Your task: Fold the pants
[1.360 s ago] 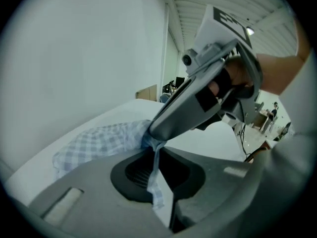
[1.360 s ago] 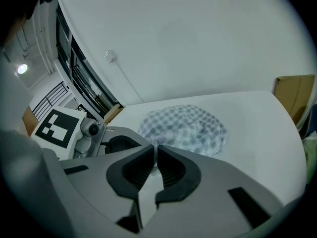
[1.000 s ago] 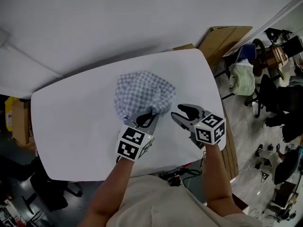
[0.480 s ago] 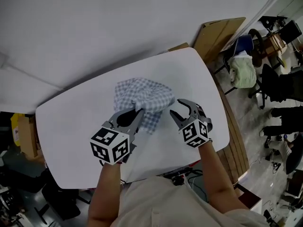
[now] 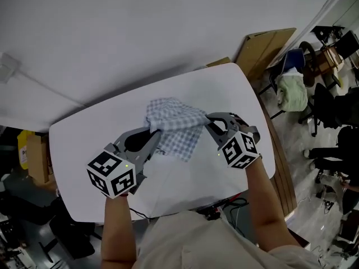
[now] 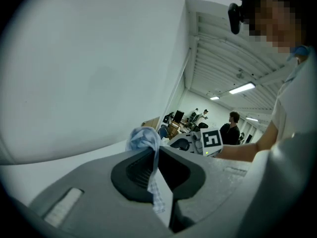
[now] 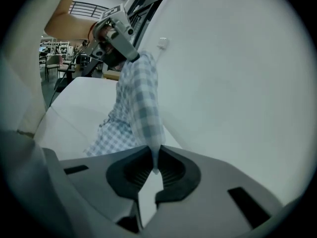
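Observation:
The blue-and-white checked pants (image 5: 176, 125) hang bunched between my two grippers above the white table (image 5: 84, 144). My left gripper (image 5: 157, 132) is shut on their left edge; in the left gripper view the cloth (image 6: 143, 139) is pinched between the jaws (image 6: 152, 155). My right gripper (image 5: 208, 119) is closing its jaws on the right edge. In the right gripper view a fold of the pants (image 7: 141, 103) runs down into the pads (image 7: 155, 162), which press on it. The left gripper (image 7: 116, 31) shows at the far end of that cloth.
Flat cardboard (image 5: 263, 46) leans behind the table's far right corner. Office chairs, one draped with pale cloth (image 5: 291, 91), stand to the right. A white wall (image 5: 140, 27) lies beyond the table. Cables (image 5: 219, 206) hang at the near edge.
My left gripper has risen toward the left with the pants' edge, lifting the cloth off the table. The right gripper rolled over, moved in to the cloth's right edge and closed from wide open.

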`<state>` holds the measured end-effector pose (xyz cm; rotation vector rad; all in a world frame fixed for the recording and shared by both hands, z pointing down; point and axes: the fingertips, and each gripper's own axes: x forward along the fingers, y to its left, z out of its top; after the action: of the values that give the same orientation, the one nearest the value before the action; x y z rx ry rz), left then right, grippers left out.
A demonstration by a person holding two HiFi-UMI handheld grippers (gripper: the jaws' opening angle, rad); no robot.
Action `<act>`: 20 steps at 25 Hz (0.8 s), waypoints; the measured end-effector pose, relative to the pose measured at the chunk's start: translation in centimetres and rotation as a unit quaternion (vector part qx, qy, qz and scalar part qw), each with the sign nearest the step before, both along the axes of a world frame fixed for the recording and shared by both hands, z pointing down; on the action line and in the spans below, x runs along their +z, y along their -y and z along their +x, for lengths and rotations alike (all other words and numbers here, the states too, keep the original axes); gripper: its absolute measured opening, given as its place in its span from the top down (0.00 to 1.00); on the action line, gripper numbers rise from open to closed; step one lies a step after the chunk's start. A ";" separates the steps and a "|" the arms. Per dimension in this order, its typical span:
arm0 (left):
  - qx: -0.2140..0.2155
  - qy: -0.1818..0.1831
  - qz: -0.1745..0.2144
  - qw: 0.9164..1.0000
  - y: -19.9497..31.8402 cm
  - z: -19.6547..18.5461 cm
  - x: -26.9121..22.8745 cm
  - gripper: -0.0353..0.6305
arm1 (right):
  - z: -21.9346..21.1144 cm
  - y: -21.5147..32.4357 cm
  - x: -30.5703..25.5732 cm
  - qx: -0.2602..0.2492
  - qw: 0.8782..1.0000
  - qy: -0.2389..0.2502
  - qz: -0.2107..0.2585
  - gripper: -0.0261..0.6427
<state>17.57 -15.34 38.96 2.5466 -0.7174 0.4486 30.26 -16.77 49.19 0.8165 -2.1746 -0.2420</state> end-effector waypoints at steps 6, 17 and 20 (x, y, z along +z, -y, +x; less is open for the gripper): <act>-0.043 -0.054 0.048 0.996 2.9 -4.4 -6.1 0.90 | -1.8 3.2 -11.1 -0.008 0.998 0.035 0.043 0.92; -0.086 -0.077 0.170 0.979 7.5 -9.5 -19.7 0.90 | -6.3 8.5 -27.8 0.026 0.983 0.069 0.168 0.92; -0.084 -0.081 0.206 0.972 8.7 -11.0 -23.4 0.90 | -7.7 9.5 -31.6 0.034 0.975 0.084 0.204 0.92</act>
<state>6.54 -24.06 15.61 2.8243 -1.0438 0.0327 22.57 -26.27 17.60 1.1741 -2.2830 -0.6185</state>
